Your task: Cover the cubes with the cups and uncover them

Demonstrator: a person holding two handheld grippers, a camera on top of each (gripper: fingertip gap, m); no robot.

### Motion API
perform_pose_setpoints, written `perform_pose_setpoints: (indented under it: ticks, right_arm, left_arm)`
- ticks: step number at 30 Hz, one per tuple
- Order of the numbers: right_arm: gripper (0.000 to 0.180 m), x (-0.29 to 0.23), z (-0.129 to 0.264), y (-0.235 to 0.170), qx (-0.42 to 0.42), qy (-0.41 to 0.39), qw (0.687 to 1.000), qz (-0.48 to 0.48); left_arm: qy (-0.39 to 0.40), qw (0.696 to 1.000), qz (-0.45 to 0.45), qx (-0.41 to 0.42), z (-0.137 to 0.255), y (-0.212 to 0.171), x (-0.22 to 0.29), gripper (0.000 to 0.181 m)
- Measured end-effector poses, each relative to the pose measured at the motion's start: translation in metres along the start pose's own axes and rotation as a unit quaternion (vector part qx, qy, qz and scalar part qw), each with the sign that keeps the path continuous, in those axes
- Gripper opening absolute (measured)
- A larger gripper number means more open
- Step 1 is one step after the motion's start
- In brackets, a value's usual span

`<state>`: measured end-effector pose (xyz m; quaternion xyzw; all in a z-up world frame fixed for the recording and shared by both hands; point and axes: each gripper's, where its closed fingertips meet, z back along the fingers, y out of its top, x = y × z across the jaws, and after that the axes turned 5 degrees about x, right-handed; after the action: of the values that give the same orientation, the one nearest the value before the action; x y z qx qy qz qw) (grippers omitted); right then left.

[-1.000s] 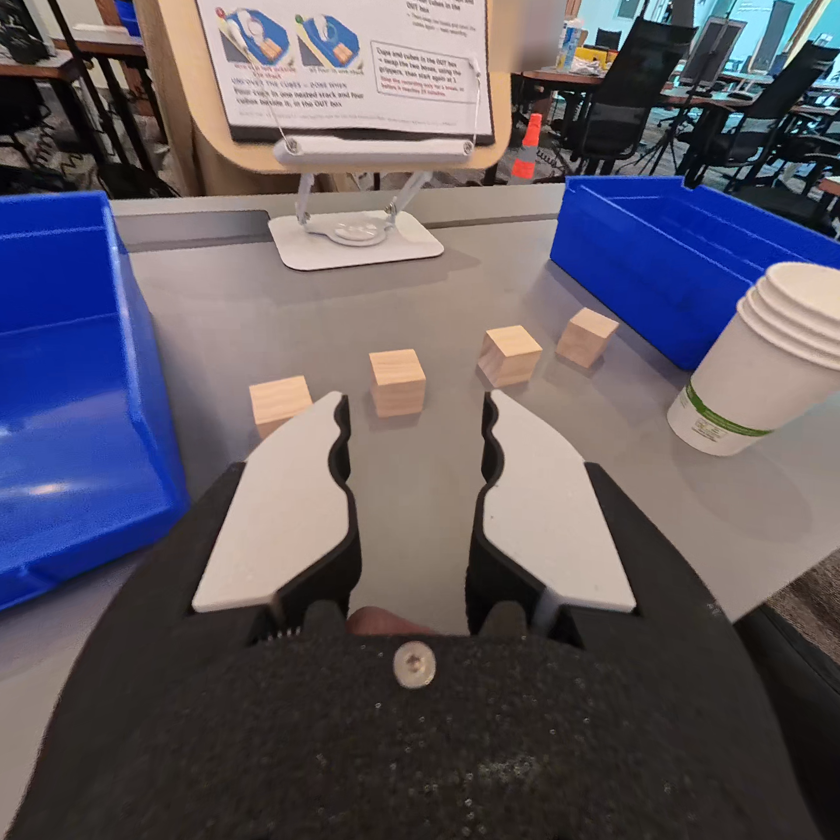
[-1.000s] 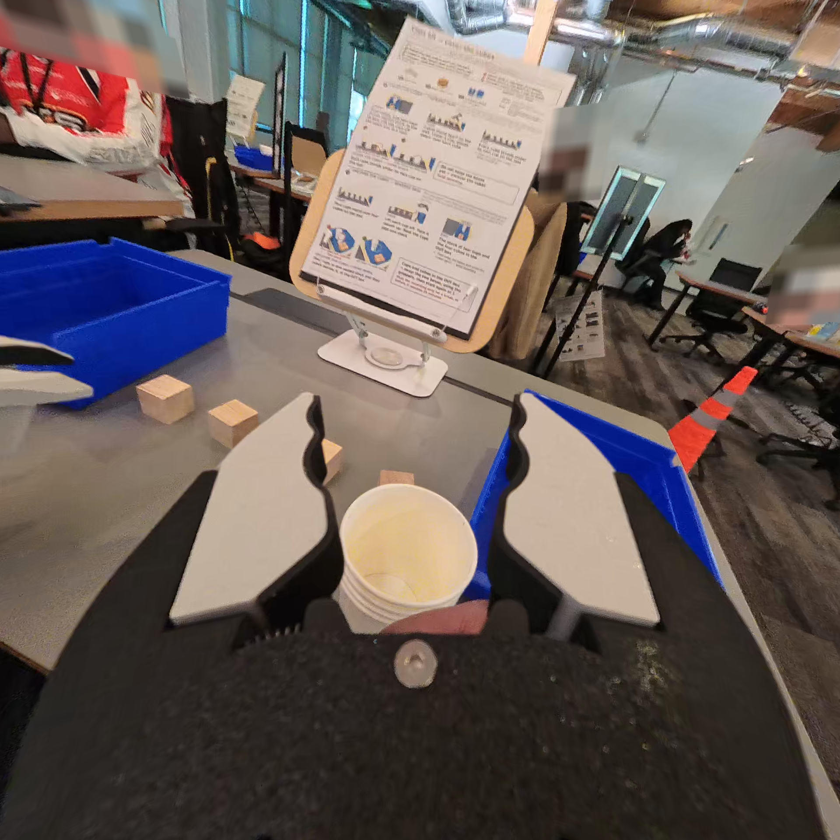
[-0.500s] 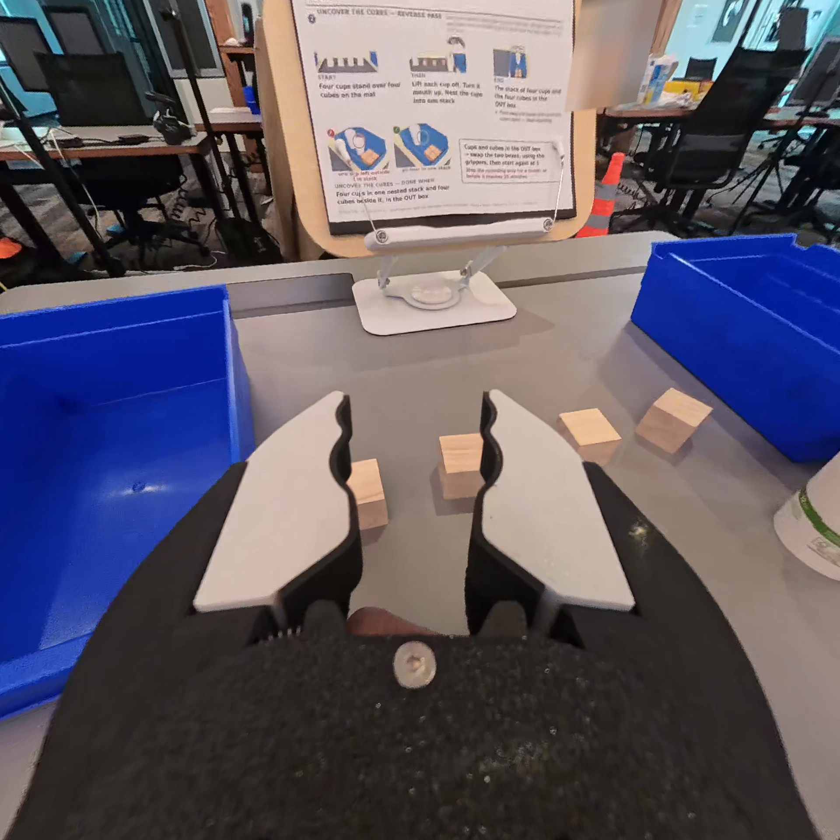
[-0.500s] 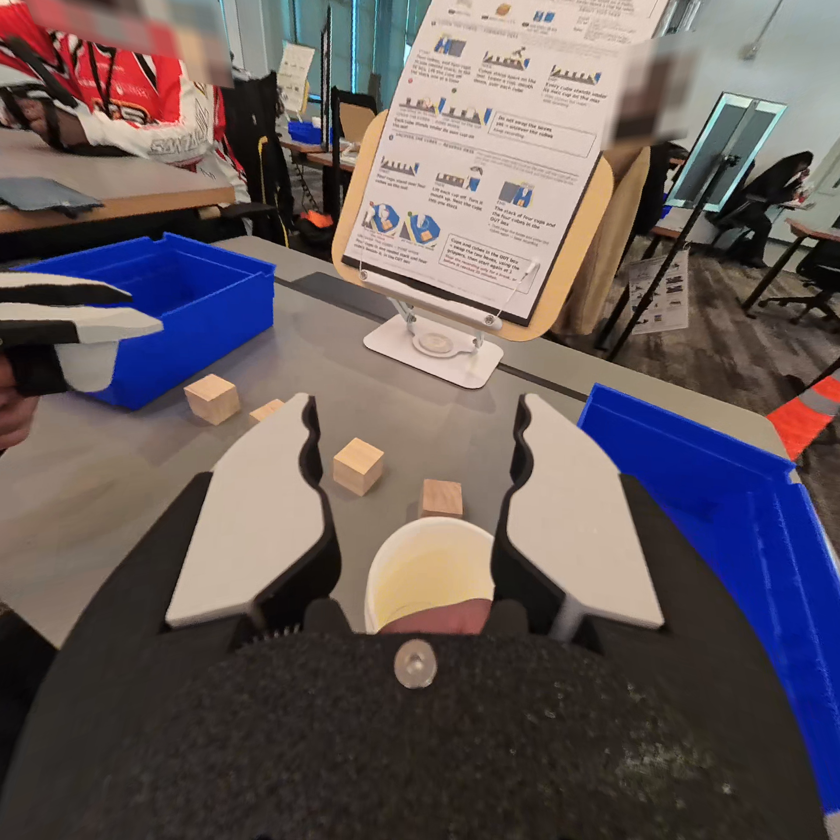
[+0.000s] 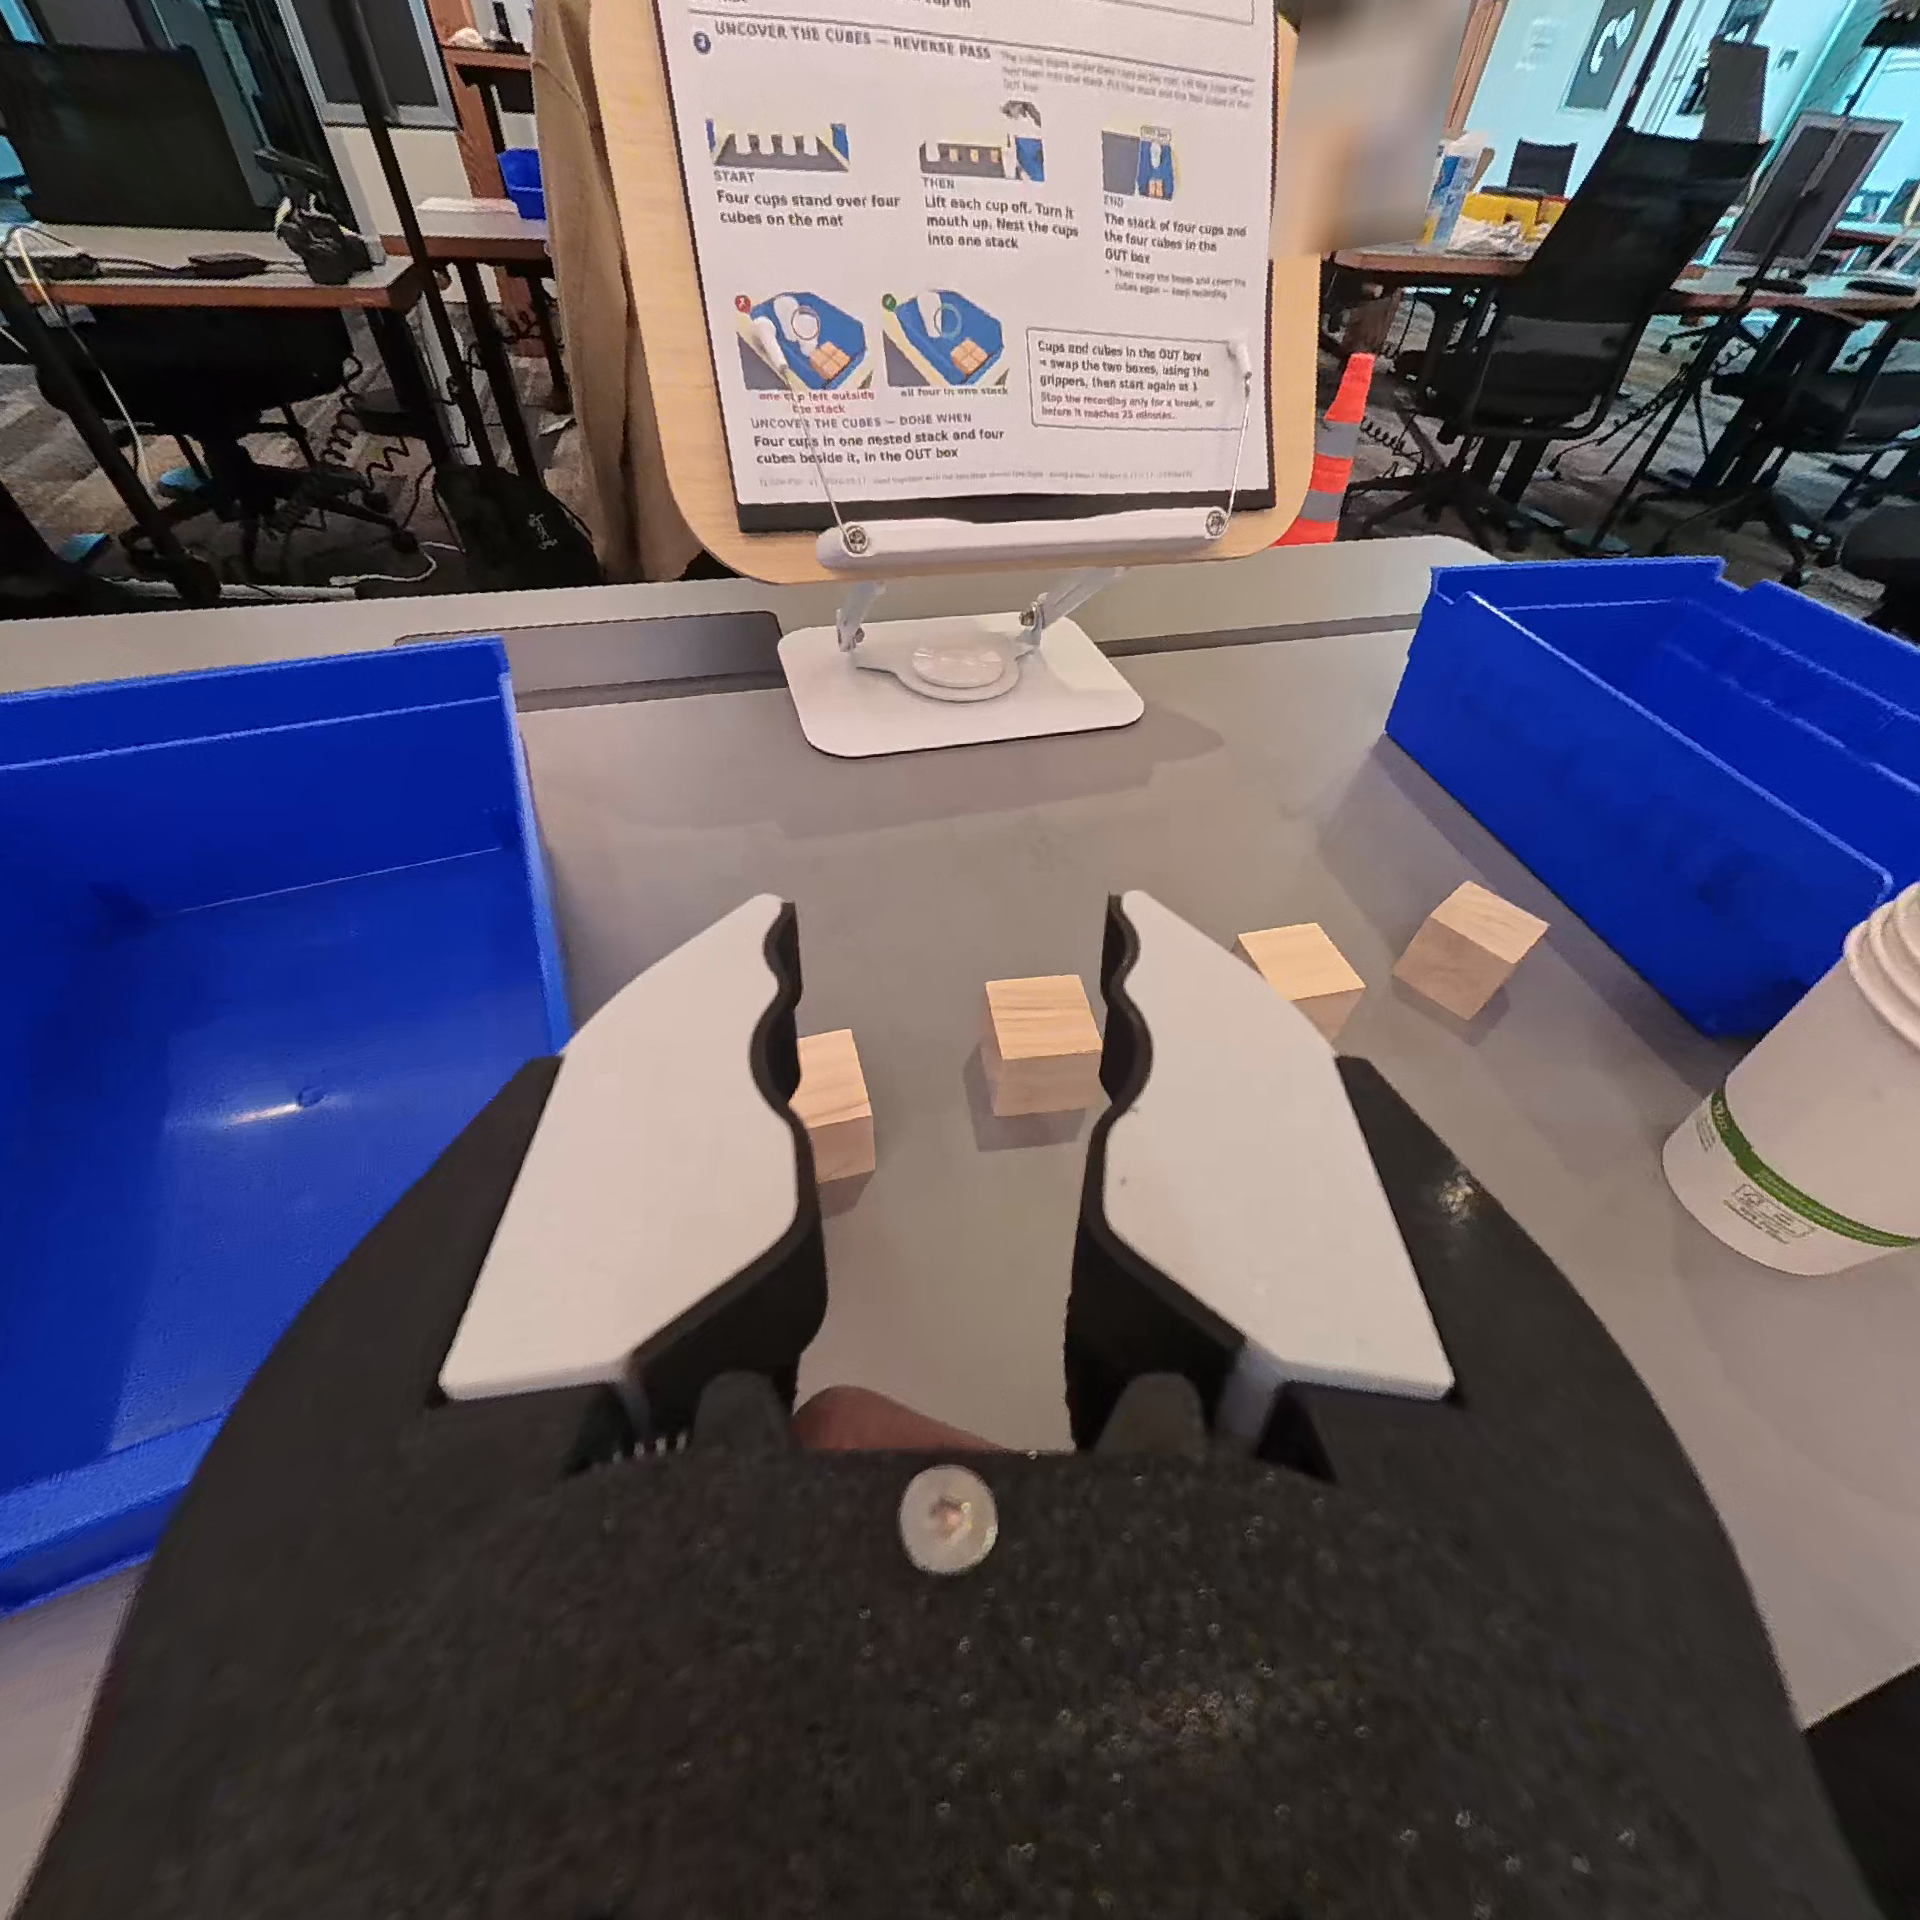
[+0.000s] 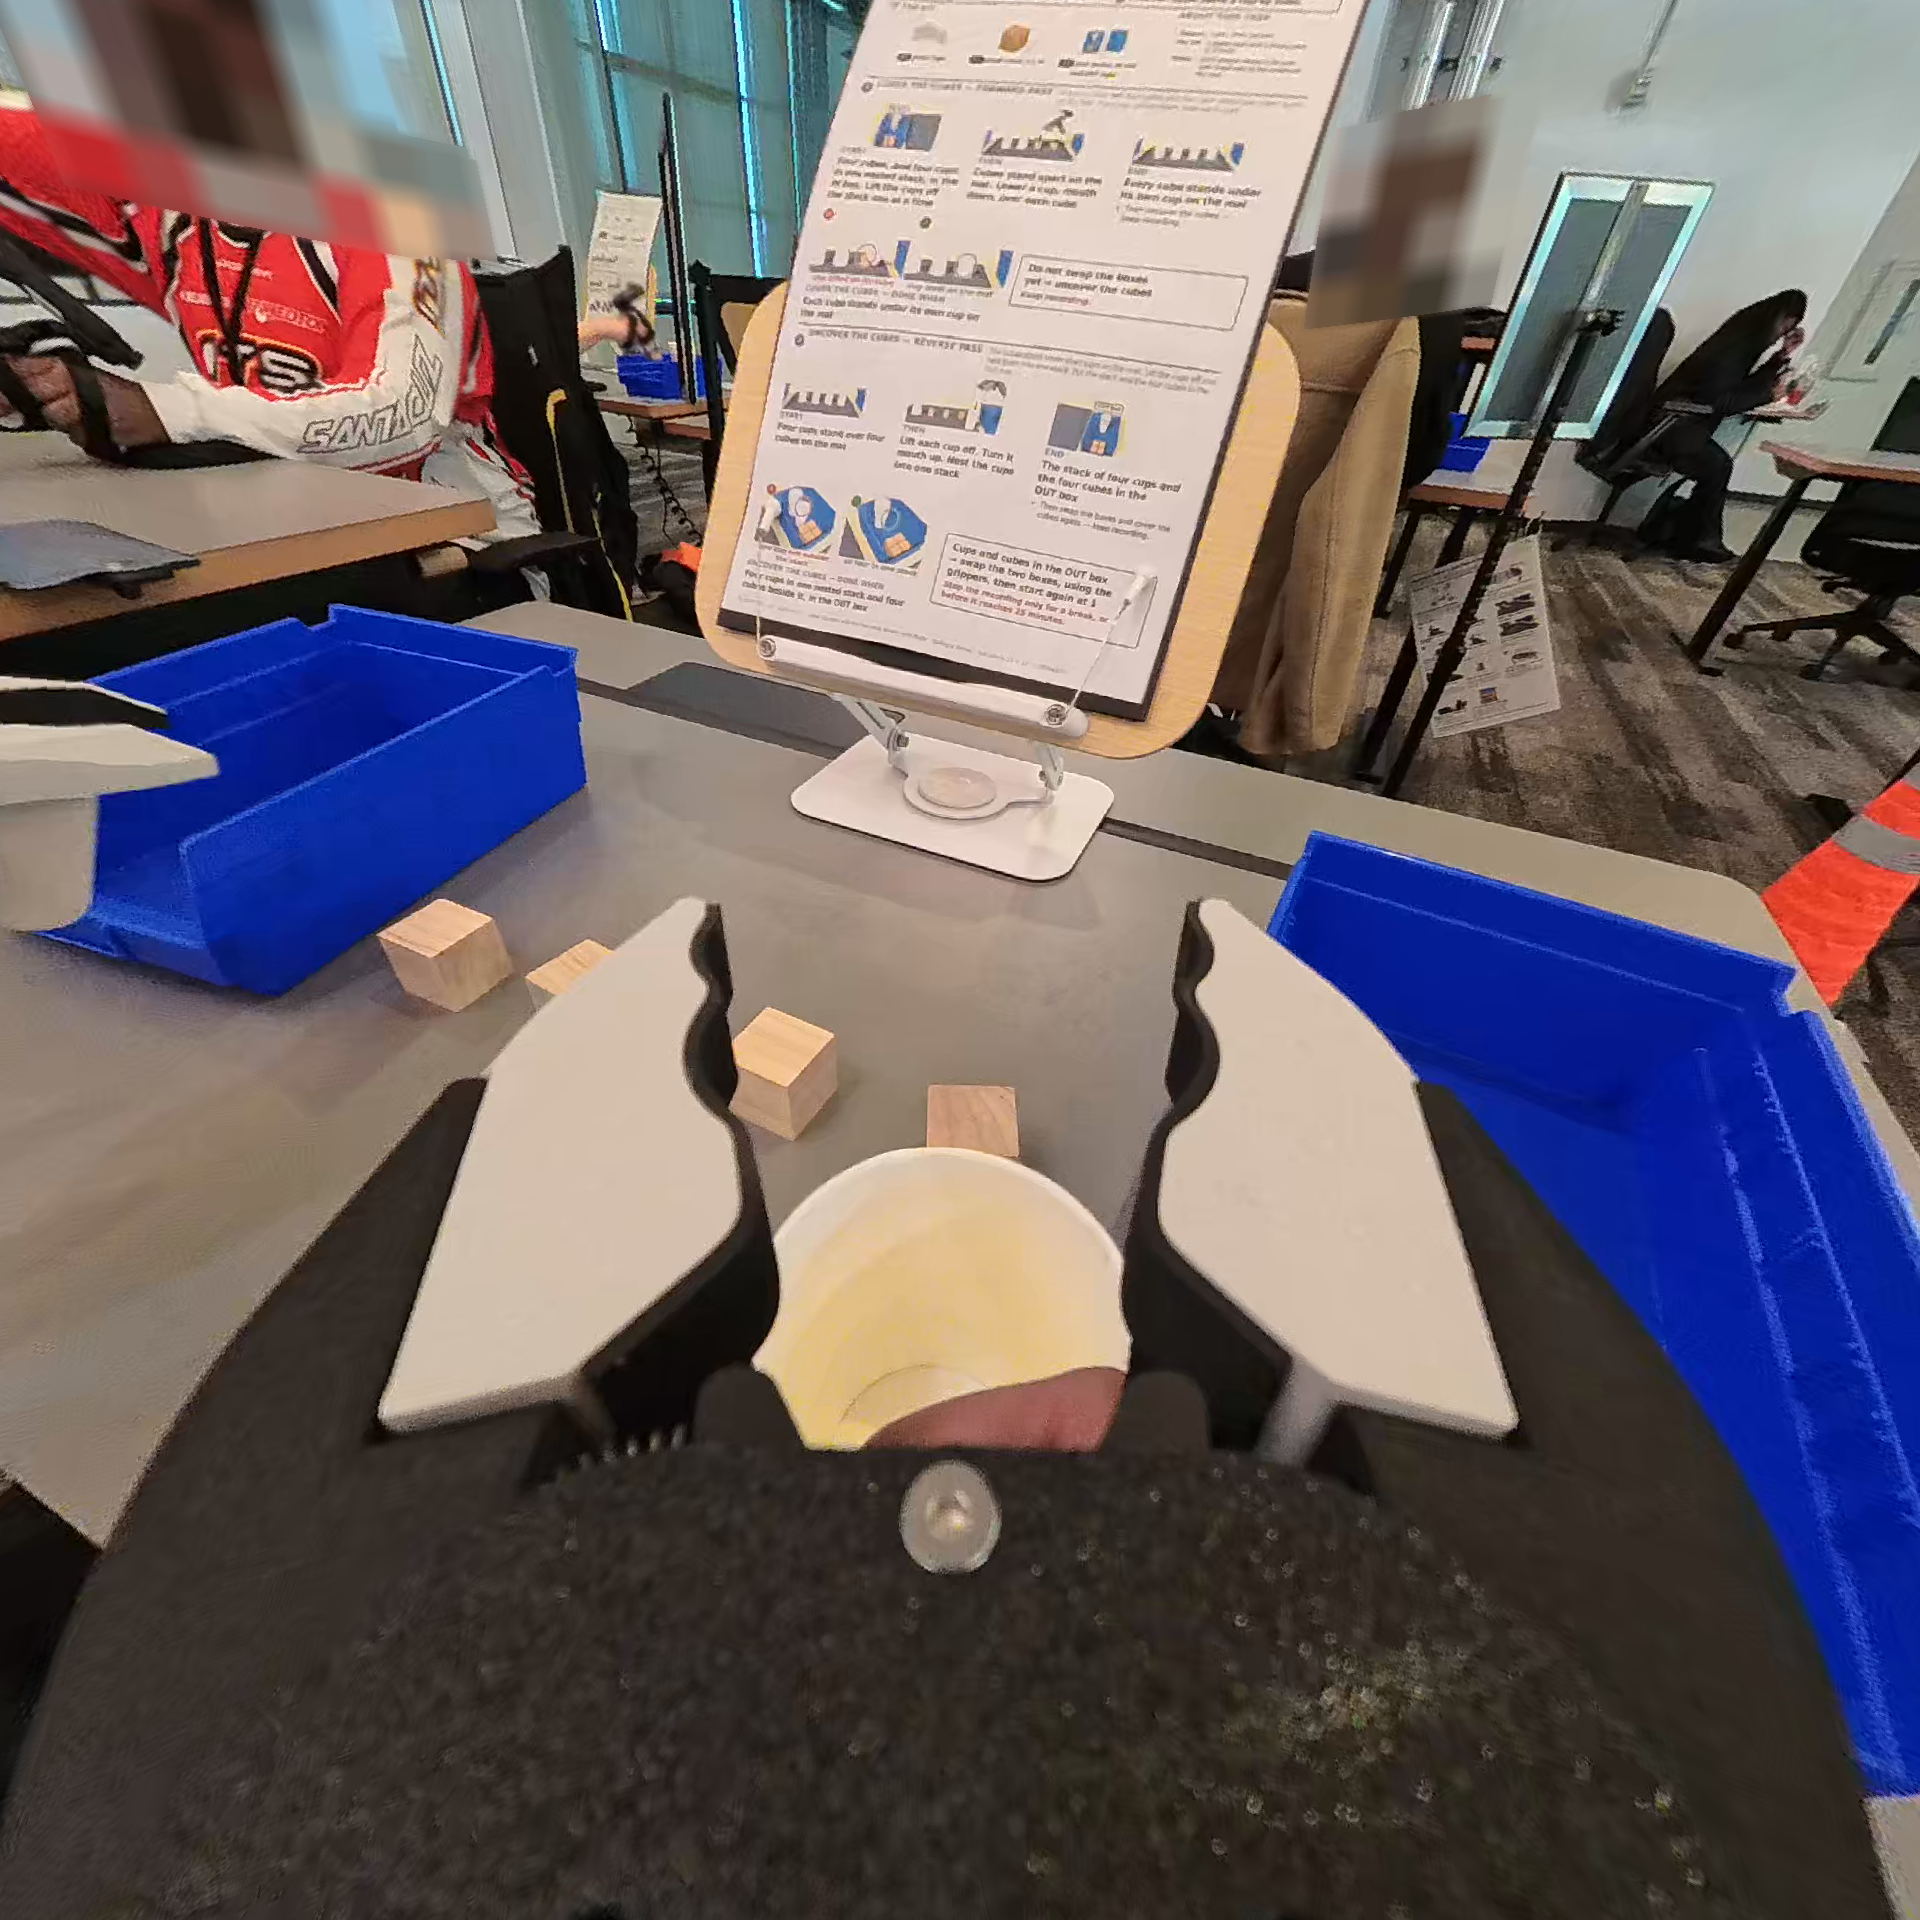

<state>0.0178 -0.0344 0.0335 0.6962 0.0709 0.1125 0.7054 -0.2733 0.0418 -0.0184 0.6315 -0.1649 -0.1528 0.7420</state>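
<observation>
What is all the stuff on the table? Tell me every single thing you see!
wooden cubes: four, pale tan, in a row on the grey table, none covered
paper cups: one nested stack, white with a green band, mouth up, right of the cubes
bins: two, blue, one at each table end
instruction sheet on stand: one, white, at the table's far edge
traffic cone: one, orange, on the floor behind
left tongs: open, nothing between
right tongs: open, either side of the cups

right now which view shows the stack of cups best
The left wrist view: the stack of cups shows its side and nested rims, cut by the frame edge. The right wrist view sees only its open mouth between the right gripper's fingers.
</observation>
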Motion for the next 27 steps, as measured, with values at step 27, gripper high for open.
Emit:
perform_pose_setpoints:
  ticks: [27]
  right_arm:
    - [0.089, -0.003, 0.083, -0.118, -0.050, -0.119, 0.990, -0.064]
  left_arm:
    - [-0.060, 0.995, -0.001, -0.081, -0.003, -0.091, 0.028, 0.054]
